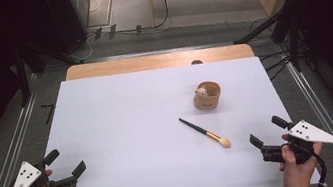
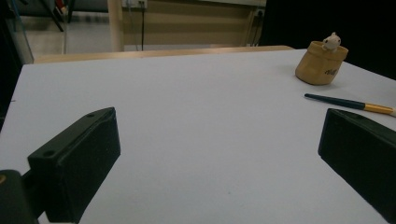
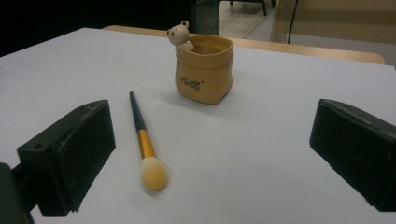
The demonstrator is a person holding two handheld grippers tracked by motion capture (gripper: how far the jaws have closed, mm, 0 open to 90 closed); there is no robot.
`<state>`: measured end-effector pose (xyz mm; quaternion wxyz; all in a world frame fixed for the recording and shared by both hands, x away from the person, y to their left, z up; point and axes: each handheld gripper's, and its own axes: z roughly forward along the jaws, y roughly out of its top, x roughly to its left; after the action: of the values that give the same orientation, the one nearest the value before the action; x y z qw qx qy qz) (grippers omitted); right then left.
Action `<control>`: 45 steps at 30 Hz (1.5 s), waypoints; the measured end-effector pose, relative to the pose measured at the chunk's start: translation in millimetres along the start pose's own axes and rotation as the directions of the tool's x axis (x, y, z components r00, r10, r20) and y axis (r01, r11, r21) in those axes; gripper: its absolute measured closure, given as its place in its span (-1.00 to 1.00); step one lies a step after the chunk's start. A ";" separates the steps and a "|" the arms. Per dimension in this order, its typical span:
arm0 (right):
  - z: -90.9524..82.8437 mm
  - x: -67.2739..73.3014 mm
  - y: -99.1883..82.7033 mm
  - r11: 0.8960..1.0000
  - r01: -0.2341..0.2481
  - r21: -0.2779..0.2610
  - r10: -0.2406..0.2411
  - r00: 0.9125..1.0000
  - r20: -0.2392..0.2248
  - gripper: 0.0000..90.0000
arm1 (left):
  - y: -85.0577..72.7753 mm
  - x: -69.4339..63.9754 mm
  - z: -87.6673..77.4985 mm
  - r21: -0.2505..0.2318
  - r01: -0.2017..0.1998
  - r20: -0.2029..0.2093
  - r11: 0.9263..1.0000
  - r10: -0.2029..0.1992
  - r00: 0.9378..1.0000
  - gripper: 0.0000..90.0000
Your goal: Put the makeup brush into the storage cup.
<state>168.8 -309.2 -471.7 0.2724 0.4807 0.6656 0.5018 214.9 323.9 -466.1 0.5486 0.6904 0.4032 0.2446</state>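
Note:
A small tan pot (image 1: 207,95) with a bear figure on its rim stands right of the table's middle; it also appears as the pot (image 2: 322,62) and the pot (image 3: 204,69). A makeup brush (image 1: 204,132) with a dark handle, gold ferrule and pale tip lies in front of it; the brush (image 3: 144,142) lies between my right jaws' line of sight, and the brush (image 2: 350,104) reaches in from the right. My left gripper (image 1: 68,162) rests open at the near left corner. My right gripper (image 1: 267,131) stands open at the near right, just right of the brush tip. Nothing sits between either pair of jaws.
A white sheet (image 1: 136,139) covers the table, with a wooden strip (image 1: 159,60) along its far edge. Metal rails (image 1: 15,142) run down both sides. Dark stands and cables sit on the floor beyond.

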 end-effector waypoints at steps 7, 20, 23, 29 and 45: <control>3.9 2.1 1.2 1.000 0.005 0.027 -0.005 1.000 -0.006 -0.98 | 1.0 -0.6 -3.4 -0.009 0.005 -0.006 1.000 -0.005 1.000 -1.00; 22.7 15.8 24.2 0.992 0.059 0.113 -0.054 0.998 -0.044 -0.94 | 3.7 -4.5 -0.6 -0.015 -0.002 0.012 1.000 0.002 1.000 -1.00; 30.8 20.5 32.3 0.985 0.082 0.151 -0.074 0.995 -0.061 -0.94 | 4.0 -5.4 -0.3 -0.018 -0.002 0.010 1.000 0.002 1.000 -1.00; 47.7 26.9 53.0 0.963 0.125 0.237 -0.102 0.989 -0.105 -0.91 | 4.4 -4.3 -1.4 -0.015 -0.006 0.012 1.000 0.006 1.000 -1.00; 106.5 50.2 70.2 0.801 0.249 0.545 -0.164 0.966 -0.201 -0.65 | 5.5 -4.1 -1.5 -0.013 -0.012 0.012 1.000 0.012 1.000 -1.00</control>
<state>265.0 -217.7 -437.6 0.1221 0.4266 0.8504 0.2827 213.0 321.0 -460.1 0.5538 0.6908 0.3942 0.2463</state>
